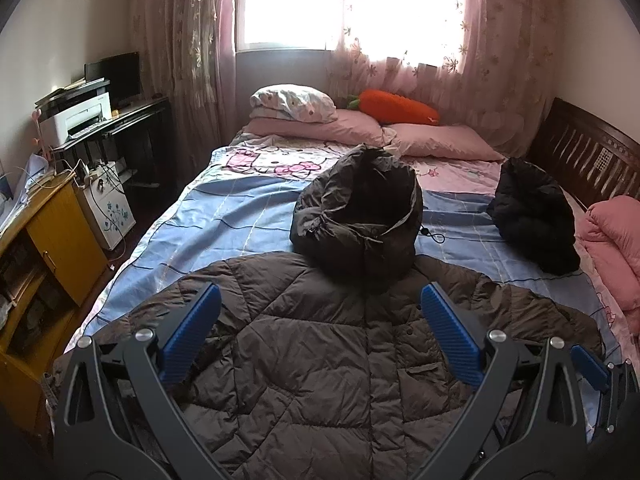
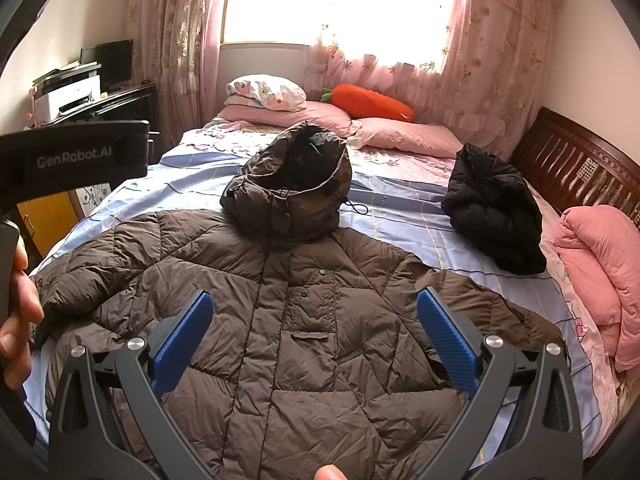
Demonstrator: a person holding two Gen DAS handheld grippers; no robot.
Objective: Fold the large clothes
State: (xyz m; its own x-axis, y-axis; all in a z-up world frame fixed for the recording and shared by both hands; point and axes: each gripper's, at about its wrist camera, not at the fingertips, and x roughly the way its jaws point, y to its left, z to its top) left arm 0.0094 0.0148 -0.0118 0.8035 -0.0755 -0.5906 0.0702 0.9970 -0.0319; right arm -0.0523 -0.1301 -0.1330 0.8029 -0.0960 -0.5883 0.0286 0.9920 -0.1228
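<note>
Right wrist view: brown puffer coat [image 2: 304, 320] flat on bed [image 2: 400, 216], likely soft, bulky, slippery; best pinched at sleeve edge, lower left; both tongs [image 2: 316, 334] [image 1: 320, 330] apart, empty.

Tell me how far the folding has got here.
Done: the brown puffer coat lies spread front-up on the bed. In hand: nothing; left gripper and right gripper are open above it. Left: every fold, plus the black jacket.
</note>
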